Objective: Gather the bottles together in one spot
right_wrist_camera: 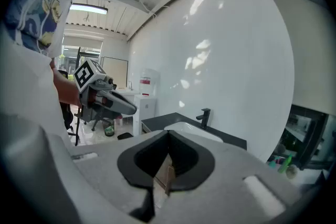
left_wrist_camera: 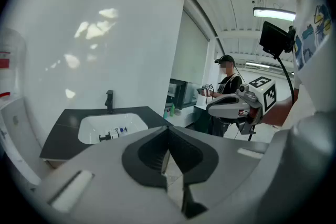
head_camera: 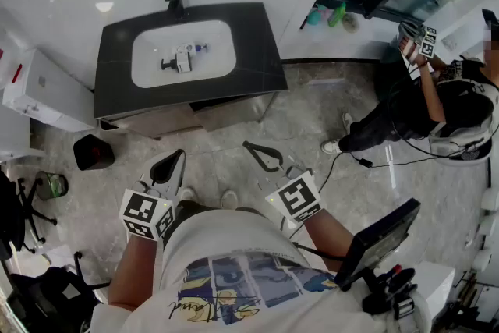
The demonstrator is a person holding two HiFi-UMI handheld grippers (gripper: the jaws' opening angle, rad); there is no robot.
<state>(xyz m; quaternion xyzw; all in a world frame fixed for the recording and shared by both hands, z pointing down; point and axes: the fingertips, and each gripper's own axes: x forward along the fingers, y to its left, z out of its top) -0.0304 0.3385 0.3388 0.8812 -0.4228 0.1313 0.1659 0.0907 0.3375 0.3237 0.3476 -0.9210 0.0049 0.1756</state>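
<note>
A few small bottles point(head_camera: 183, 58) lie in the white basin of the sink point(head_camera: 148, 70), which is set in a black counter point(head_camera: 257, 58). The left gripper view shows the same small bottles point(left_wrist_camera: 113, 134) far ahead. Green and teal bottles point(head_camera: 335, 14) stand on a ledge at the back right, also in the right gripper view as green bottles point(right_wrist_camera: 283, 164). My left gripper point(head_camera: 179, 157) and right gripper point(head_camera: 247, 145) hang over the floor in front of the counter, well short of it. Both are shut with nothing in them, their jaws meeting at the left gripper point(left_wrist_camera: 167, 129) and the right gripper point(right_wrist_camera: 168, 134).
A black faucet point(head_camera: 175, 0) stands behind the basin. A white cabinet point(head_camera: 43, 90) and a black bin point(head_camera: 93, 152) are left of the counter. Another person point(head_camera: 460, 109) crouches at the right holding grippers. A screen point(head_camera: 382, 238) on a stand is at my right side.
</note>
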